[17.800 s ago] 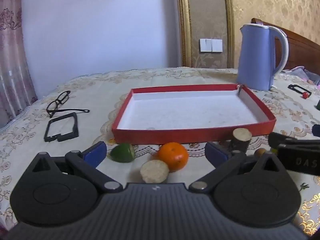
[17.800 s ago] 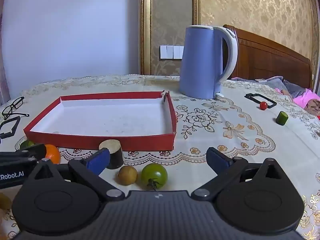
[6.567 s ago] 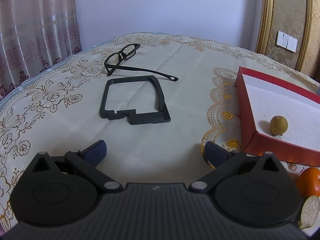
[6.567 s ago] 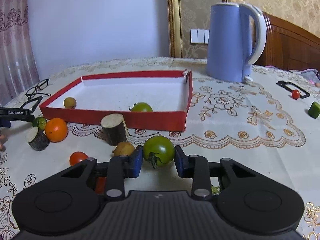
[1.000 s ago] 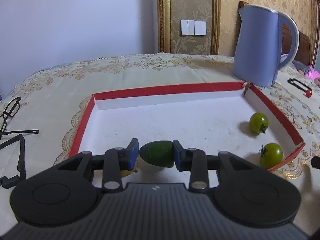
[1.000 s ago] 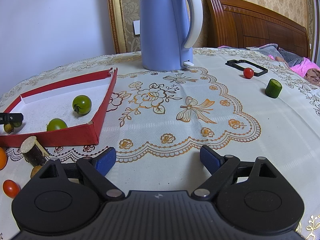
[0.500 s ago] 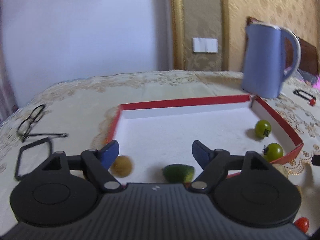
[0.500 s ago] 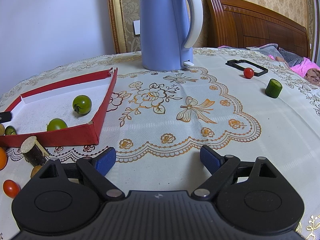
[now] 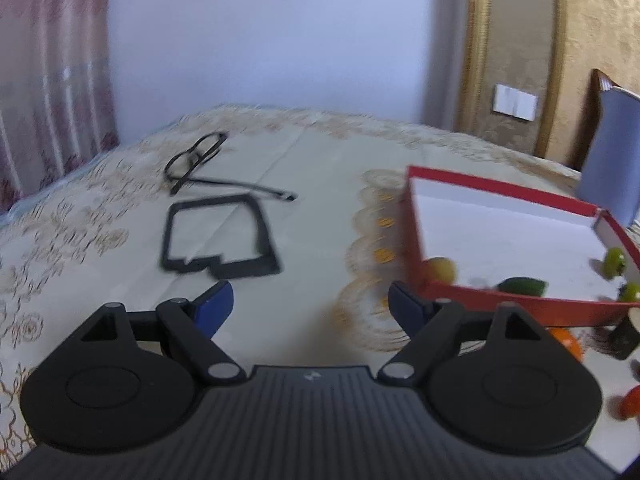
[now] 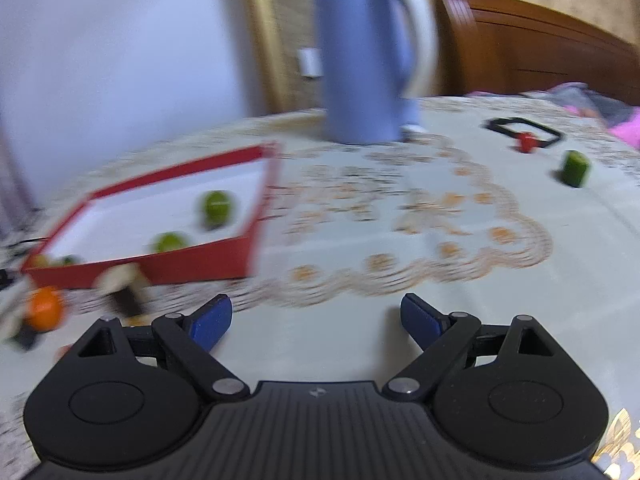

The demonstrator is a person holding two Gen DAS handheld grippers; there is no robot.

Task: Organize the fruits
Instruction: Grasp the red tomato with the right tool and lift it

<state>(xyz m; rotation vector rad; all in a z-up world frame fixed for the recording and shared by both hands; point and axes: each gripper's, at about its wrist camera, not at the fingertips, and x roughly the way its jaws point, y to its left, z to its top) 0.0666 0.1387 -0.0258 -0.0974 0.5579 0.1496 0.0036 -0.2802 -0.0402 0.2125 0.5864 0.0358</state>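
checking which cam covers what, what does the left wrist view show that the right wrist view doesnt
Only the left wrist view: the eyeglasses, the black frame beside them, the curtain, and the open left tool.

Only the right wrist view: the small red fruit, the green chunk, the headboard, and the open right tool.

Both: the red tray with green fruits inside, the orange in front of it, and the blue kettle.
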